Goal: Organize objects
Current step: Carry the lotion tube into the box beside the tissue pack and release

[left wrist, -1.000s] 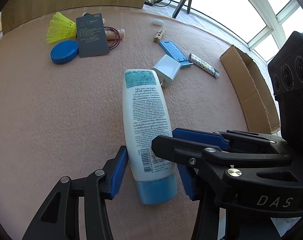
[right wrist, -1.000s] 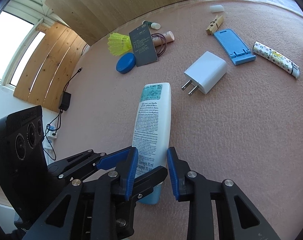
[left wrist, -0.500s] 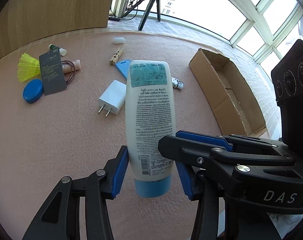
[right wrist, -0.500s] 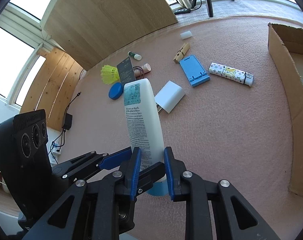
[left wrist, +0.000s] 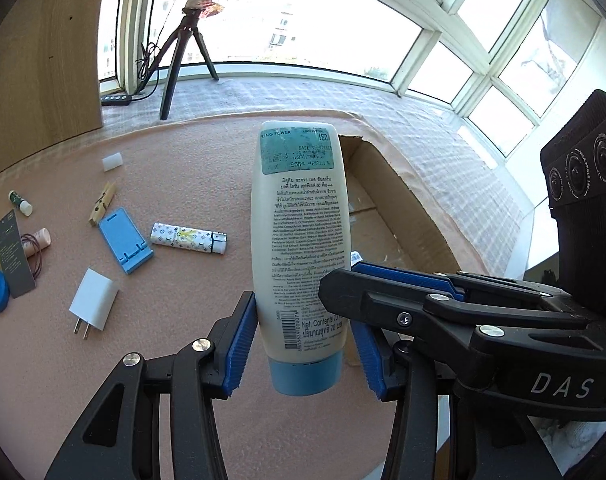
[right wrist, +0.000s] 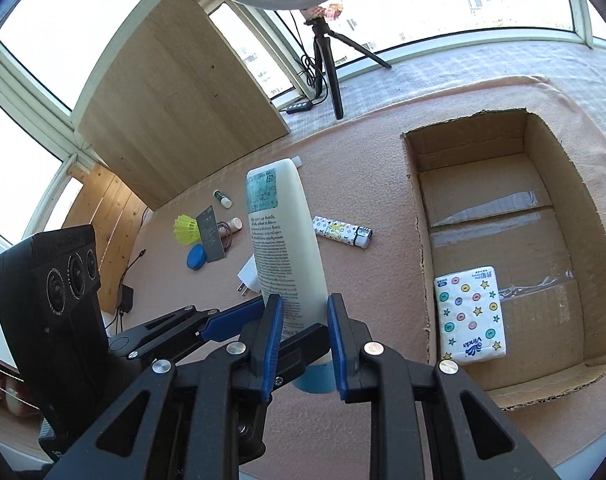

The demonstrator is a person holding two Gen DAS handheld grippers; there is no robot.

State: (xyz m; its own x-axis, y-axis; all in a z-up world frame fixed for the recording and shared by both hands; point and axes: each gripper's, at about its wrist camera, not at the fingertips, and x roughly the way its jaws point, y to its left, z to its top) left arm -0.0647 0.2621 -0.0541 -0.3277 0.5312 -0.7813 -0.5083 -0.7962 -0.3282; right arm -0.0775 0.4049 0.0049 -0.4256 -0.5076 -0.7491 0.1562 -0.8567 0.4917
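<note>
Now lotion bottle [left wrist: 301, 240] aloft, clamped between both tongs' pads.

At the right of the right wrist frame the cardboard box [right wrist: 507, 216] lies open on top; most of its floor is bare, and only 1 tissue pack [right wrist: 471, 314] fills its lower left corner. Bare pink mat [right wrist: 383, 288] runs between box and clutter. Left of centre, the patterned lighter [right wrist: 342, 231], charger [left wrist: 93, 300] and blue stand [left wrist: 125, 240] crowd the mat. A tripod [right wrist: 331, 60] stands beyond the far edge.
</note>
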